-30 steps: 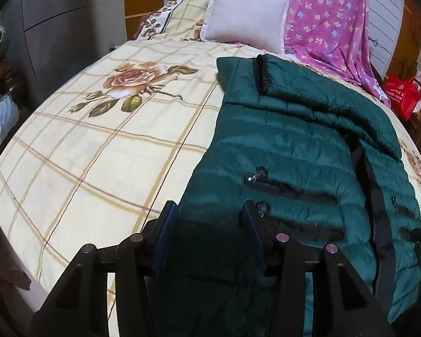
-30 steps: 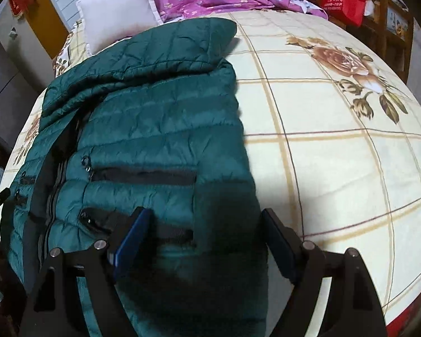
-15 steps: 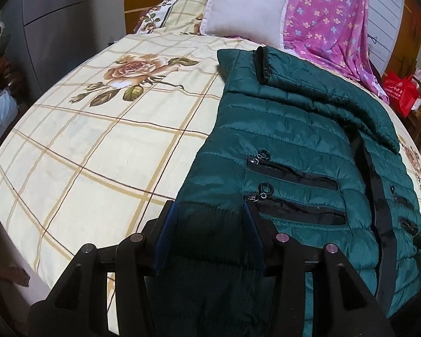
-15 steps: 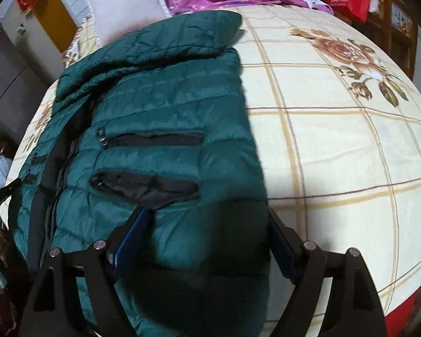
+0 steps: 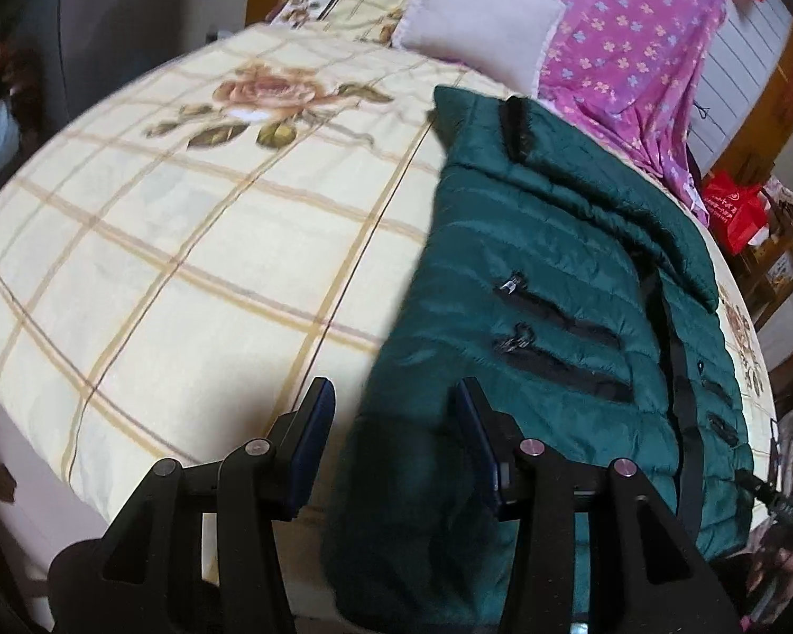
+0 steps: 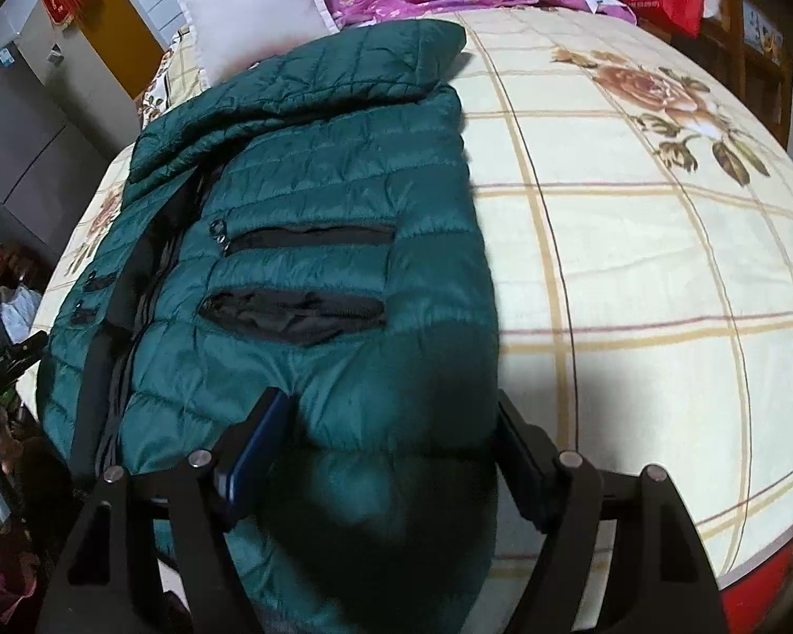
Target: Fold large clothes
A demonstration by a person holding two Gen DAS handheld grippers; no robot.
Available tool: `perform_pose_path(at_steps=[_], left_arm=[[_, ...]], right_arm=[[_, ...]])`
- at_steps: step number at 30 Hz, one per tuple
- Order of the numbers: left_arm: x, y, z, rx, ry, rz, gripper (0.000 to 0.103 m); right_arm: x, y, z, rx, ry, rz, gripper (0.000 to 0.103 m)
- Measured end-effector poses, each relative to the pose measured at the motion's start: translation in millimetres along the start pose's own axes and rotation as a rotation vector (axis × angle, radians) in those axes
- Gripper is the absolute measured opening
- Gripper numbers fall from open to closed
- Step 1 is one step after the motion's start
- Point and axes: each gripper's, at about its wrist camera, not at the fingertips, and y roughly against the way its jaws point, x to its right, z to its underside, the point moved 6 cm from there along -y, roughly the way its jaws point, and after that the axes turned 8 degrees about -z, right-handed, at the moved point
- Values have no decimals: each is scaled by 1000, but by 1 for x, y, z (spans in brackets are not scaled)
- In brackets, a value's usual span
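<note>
Left gripper point(image 5: 391, 441) and right gripper point(image 6: 391, 449) both gape wide over the hem corners of the green jacket point(image 6: 312, 222), gripping nothing. Jacket lies flat on the checked bedspread point(image 5: 185, 243), collar toward the white pillow point(image 5: 476, 16). Each should pinch all hem layers before lifting toward the collar, level.

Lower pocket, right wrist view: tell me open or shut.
Open: the lower pocket gapes, black lining showing; the one above looks zipped.

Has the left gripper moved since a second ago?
Yes. The left gripper has shifted left: the jacket's hem edge now falls between its fingers, bedsheet showing there.
</note>
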Motion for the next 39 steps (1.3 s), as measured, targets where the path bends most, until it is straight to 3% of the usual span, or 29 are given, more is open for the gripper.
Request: perform_pose_path(at_steps=[7, 20, 32, 37, 39], left_arm=[[1, -3, 18, -50, -19, 51, 30], [1, -2, 36, -55, -55, 21, 31], [-6, -5, 47, -78, -41, 34, 42], [0, -2, 54, -88, -104, 45, 42], [5, -1, 56, -94, -141, 48, 42]], right_arm=[[0, 6, 20, -36, 20, -49, 79], [-4, 7, 25, -32, 40, -55, 81], [-7, 5, 26, -36, 54, -51, 84], [-21, 4, 33, -79, 100, -115, 85], [-25, 3, 35, -79, 140, -103, 85]])
